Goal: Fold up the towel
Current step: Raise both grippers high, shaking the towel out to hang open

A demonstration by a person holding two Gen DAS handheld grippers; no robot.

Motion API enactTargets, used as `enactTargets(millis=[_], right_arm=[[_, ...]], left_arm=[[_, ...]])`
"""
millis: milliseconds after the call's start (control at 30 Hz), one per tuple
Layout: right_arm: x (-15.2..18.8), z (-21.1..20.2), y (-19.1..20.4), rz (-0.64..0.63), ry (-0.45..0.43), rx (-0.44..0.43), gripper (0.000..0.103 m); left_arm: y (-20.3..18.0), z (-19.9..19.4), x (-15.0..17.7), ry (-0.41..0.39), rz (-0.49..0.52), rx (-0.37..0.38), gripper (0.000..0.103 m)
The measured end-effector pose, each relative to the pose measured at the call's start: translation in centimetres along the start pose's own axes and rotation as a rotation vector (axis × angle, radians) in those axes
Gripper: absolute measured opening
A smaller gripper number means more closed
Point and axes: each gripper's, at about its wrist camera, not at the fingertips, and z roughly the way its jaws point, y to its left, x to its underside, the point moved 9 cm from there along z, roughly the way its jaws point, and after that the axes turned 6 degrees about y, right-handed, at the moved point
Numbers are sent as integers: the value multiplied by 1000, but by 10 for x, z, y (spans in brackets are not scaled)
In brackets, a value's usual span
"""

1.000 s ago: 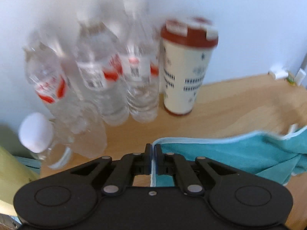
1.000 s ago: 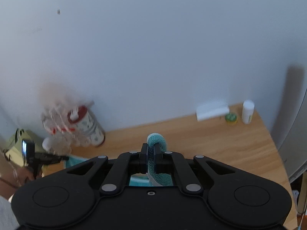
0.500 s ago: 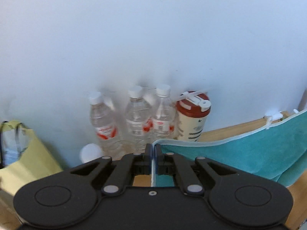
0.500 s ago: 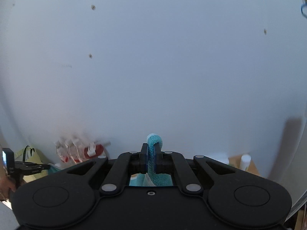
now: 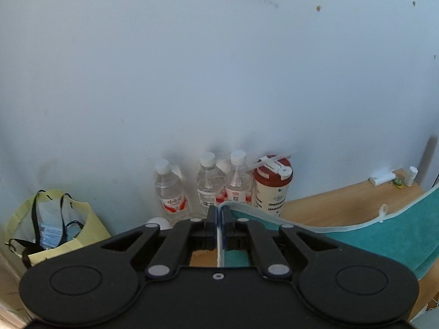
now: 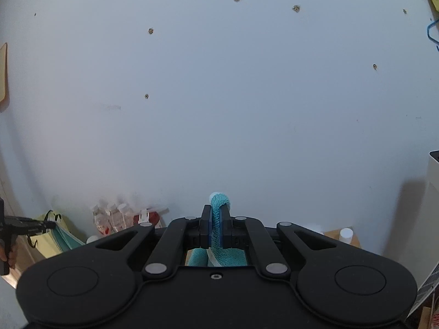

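While two grippers clamp one towel [image 5: 397, 235], three bottles [image 5: 208, 189] stand.

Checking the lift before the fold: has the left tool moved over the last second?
Yes. The left tool, shut on the teal towel, has risen and pulled back: the clear water bottles against the wall look smaller and lower in view.

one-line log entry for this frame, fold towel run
phase: towel lifted | left gripper: shut on towel edge | right gripper: shut on towel bunch | towel: spans between grippers above table | fold: not yet made
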Motion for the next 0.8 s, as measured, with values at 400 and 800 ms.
enactTargets(millis=[400,800], right_arm=[[-6,-40,-6,17,13,92,5],[56,114,-113,97,197,209,5]], left_arm=[[7,-41,-14,55,48,-59,3],[7,138,21,167,38,-137,3]])
